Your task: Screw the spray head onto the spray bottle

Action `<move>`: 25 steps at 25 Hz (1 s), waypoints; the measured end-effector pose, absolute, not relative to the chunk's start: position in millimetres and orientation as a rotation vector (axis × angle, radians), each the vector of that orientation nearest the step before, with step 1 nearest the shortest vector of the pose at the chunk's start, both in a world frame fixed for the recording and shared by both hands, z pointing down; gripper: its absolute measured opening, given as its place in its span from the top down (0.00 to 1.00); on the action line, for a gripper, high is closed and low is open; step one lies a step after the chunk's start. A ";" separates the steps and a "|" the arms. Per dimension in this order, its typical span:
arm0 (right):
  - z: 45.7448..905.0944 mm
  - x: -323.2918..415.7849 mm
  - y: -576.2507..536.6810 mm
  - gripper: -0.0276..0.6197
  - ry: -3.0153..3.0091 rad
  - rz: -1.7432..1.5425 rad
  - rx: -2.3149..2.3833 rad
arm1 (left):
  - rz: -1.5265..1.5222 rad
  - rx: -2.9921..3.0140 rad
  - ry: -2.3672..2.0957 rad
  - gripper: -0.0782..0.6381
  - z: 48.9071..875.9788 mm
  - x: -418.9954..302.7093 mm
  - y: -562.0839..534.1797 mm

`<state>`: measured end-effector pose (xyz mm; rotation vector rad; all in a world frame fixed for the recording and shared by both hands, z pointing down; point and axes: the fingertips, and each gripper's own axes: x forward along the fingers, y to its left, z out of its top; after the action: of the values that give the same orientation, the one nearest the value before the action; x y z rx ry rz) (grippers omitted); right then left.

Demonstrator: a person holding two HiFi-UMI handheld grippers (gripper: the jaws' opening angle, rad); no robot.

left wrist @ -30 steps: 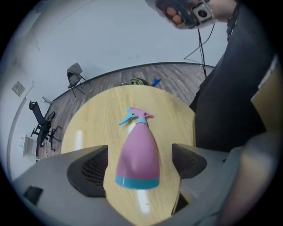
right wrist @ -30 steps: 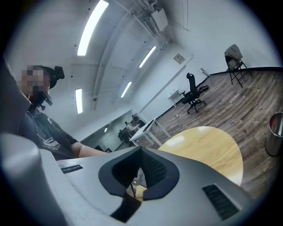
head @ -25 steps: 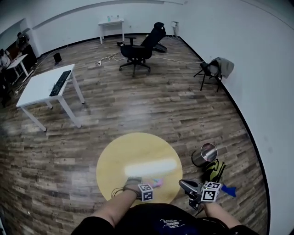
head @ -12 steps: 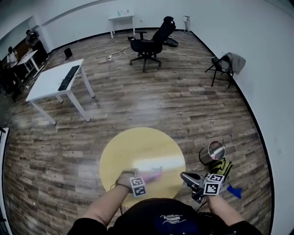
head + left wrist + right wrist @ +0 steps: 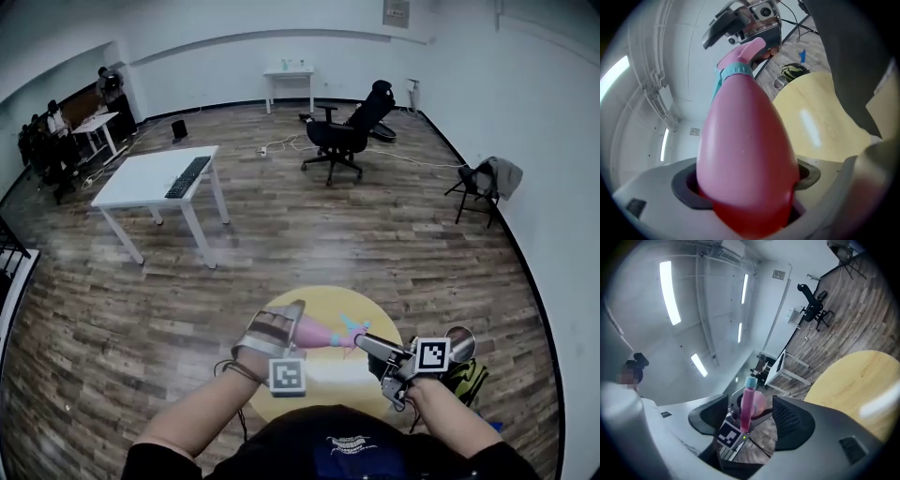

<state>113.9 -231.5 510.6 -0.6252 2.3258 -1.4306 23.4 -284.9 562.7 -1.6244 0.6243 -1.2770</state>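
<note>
The wood floor (image 5: 309,234) is filling most of the head view. A white desk (image 5: 155,178) is standing at the upper left and a black office chair (image 5: 352,136) at the top middle, both far off. The round yellow table (image 5: 337,382) is lying low in the frame, with a shiny metal bin (image 5: 461,341) near its right edge. None of these is getting in the way, because the work is happening in the air above the table.

The left gripper (image 5: 292,328) is squeezing the fat end of the pink spray bottle (image 5: 745,140) and pointing its neck toward the right. The bottle is looking light, smooth and a bit slippery, so holding it round the wide belly seems best. The small spray head (image 5: 746,50) with its blue-green ring is sitting on the neck; how tight it is, I cannot tell. The hard ring is likely the best place to pinch and twist. The right gripper (image 5: 367,345) is pointing at it; its jaws have just been opening and are standing wide, with the spray head between them but not pinched.
</note>
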 end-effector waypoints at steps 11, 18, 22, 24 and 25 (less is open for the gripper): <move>474.2 69.6 -196.5 0.83 2.896 -0.870 -0.648 | -1.420 -1.744 0.506 0.21 567.0 7.6 -235.7; 466.5 98.5 -220.1 0.83 2.260 -1.404 -0.452 | -1.359 -1.528 0.664 0.22 520.7 14.1 -251.0; 464.0 103.1 -218.0 0.81 2.112 -1.446 -0.447 | -1.306 -1.600 0.691 0.21 522.8 26.0 -247.7; 467.5 105.1 -215.6 0.76 2.336 -1.317 -0.562 | -1.357 -1.698 0.645 0.21 533.4 19.9 -247.0; 468.1 109.4 -214.4 0.60 2.480 -1.204 -0.639 | -1.390 -1.721 0.634 0.21 536.4 12.0 -249.1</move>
<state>109.4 -214.4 468.1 -0.6395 2.4798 -1.2042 12.0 -249.1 536.4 -1.7208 0.6336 -1.3901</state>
